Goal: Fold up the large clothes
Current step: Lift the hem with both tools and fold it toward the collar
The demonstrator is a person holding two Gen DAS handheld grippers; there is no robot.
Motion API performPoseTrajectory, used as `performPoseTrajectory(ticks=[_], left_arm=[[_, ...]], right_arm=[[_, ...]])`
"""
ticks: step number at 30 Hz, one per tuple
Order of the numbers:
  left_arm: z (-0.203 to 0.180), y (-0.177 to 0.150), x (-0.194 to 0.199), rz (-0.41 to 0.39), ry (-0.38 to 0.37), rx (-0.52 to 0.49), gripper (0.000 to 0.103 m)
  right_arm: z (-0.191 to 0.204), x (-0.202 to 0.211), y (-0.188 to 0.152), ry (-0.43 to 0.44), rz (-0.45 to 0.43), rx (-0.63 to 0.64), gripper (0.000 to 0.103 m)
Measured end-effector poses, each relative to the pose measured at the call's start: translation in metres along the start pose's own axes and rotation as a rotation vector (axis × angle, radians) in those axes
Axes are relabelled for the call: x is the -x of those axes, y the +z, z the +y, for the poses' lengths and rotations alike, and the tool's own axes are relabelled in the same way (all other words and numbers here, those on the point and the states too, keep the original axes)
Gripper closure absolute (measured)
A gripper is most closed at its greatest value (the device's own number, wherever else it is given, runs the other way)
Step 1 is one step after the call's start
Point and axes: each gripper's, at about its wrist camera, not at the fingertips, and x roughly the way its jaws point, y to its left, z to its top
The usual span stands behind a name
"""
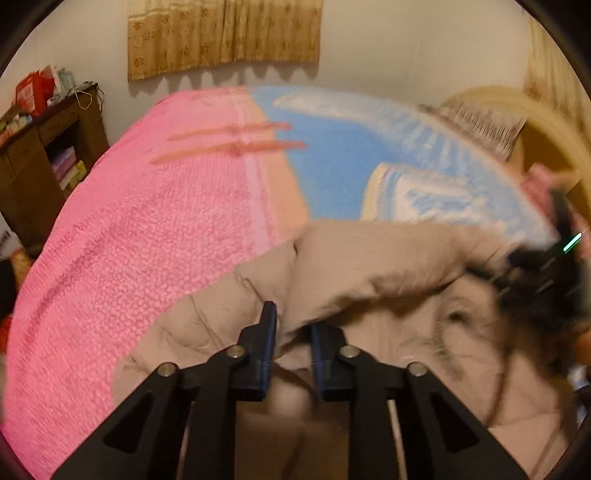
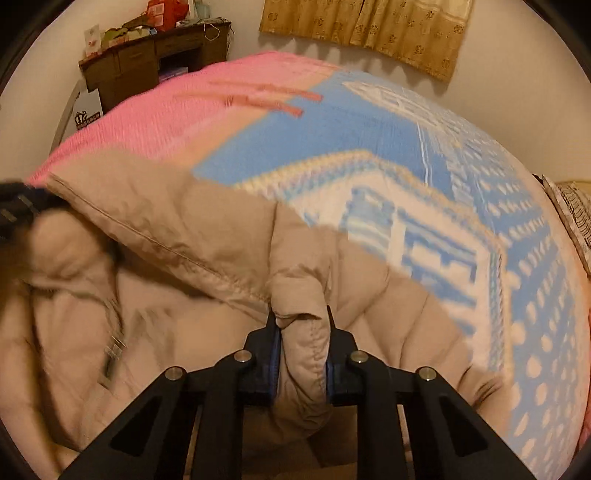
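A large beige puffer coat (image 1: pixel 369 266) with a dark fur-trimmed hood (image 1: pixel 535 295) lies on a bed. My left gripper (image 1: pixel 291 325) is shut on a fold of the coat's padded fabric, lifted over the rest of the coat. My right gripper (image 2: pixel 301 325) is shut on a thick rolled hem of the same coat (image 2: pixel 177 229), held above the bed. The right gripper shows blurred at the right edge of the left wrist view (image 1: pixel 565 236). The left gripper shows as a dark blur at the left edge of the right wrist view (image 2: pixel 18 206).
The bed is covered by a pink blanket (image 1: pixel 129 240) and a blue-and-white patterned blanket (image 2: pixel 461 203). A dark wooden desk (image 2: pixel 147 62) with clutter stands by the far wall. A gold curtain (image 1: pixel 221 33) hangs above. A wooden headboard (image 1: pixel 546 155) is at the right.
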Motion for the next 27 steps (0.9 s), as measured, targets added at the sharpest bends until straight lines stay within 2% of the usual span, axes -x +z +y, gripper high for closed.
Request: performPoseTrajectory(ticks=[2, 3, 5, 7, 9, 10, 11, 12, 13, 14, 15, 16, 18, 20, 21, 22, 24, 27], left_arm=[[-0.007, 0.015, 0.019, -0.079, 0.003, 0.015, 0.062], [-0.011, 0.021, 0.022, -0.105, 0.013, 0.017, 0.044], [-0.023, 0.037, 0.017, -0.121, 0.068, 0.003, 0.029], [-0.030, 0.050, 0.006, -0.104, 0.076, 0.028, 0.032], [-0.033, 0.054, 0.017, -0.156, 0.022, 0.081, 0.032], [-0.038, 0.054, 0.028, -0.211, -0.008, 0.076, 0.032], [-0.043, 0.053, 0.037, -0.247, 0.005, 0.059, 0.032], [-0.050, 0.050, 0.052, -0.299, 0.010, 0.041, 0.028], [-0.054, 0.049, 0.060, -0.330, -0.015, 0.031, 0.017], [-0.061, 0.049, 0.065, -0.349, -0.013, 0.001, 0.009], [-0.065, 0.052, 0.065, -0.347, 0.020, -0.027, 0.000], [-0.069, 0.057, 0.055, -0.322, 0.074, -0.053, 0.000], [-0.063, 0.064, 0.023, -0.222, 0.122, -0.055, 0.000], [-0.041, 0.065, -0.021, -0.069, 0.265, -0.002, 0.011], [-0.025, 0.057, -0.047, 0.054, 0.304, 0.027, 0.023], [-0.015, 0.048, -0.058, 0.120, 0.315, 0.045, 0.028], [-0.009, 0.027, -0.070, 0.183, 0.276, 0.026, 0.028], [-0.014, 0.015, -0.070, 0.172, 0.299, -0.030, 0.026]], right_arm=[[0.000, -0.004, -0.008, 0.007, -0.019, -0.016, 0.084], [0.001, -0.005, -0.008, 0.004, -0.021, -0.017, 0.084], [0.005, -0.006, -0.007, -0.012, -0.026, -0.004, 0.084], [0.008, -0.006, -0.008, -0.021, -0.034, 0.016, 0.084], [0.007, -0.006, -0.011, -0.016, -0.041, 0.020, 0.084], [0.004, -0.005, -0.013, -0.010, -0.048, 0.014, 0.084], [0.003, -0.004, -0.015, -0.004, -0.054, 0.008, 0.084], [0.002, -0.004, -0.016, 0.004, -0.063, -0.002, 0.084], [0.001, -0.004, -0.017, 0.006, -0.069, -0.007, 0.084], [0.002, -0.005, -0.018, 0.004, -0.075, -0.008, 0.084], [0.003, -0.005, -0.018, 0.000, -0.079, -0.006, 0.084], [0.004, -0.004, -0.018, -0.003, -0.082, -0.004, 0.084], [0.003, -0.003, -0.019, 0.007, -0.090, -0.010, 0.084], [-0.005, -0.001, -0.021, 0.052, -0.090, -0.043, 0.084], [-0.009, 0.001, -0.022, 0.072, -0.089, -0.062, 0.084], [-0.012, 0.003, -0.023, 0.087, -0.090, -0.076, 0.084], [-0.021, 0.009, -0.026, 0.130, -0.092, -0.123, 0.084], [-0.035, 0.025, -0.028, 0.145, -0.123, -0.203, 0.083]])
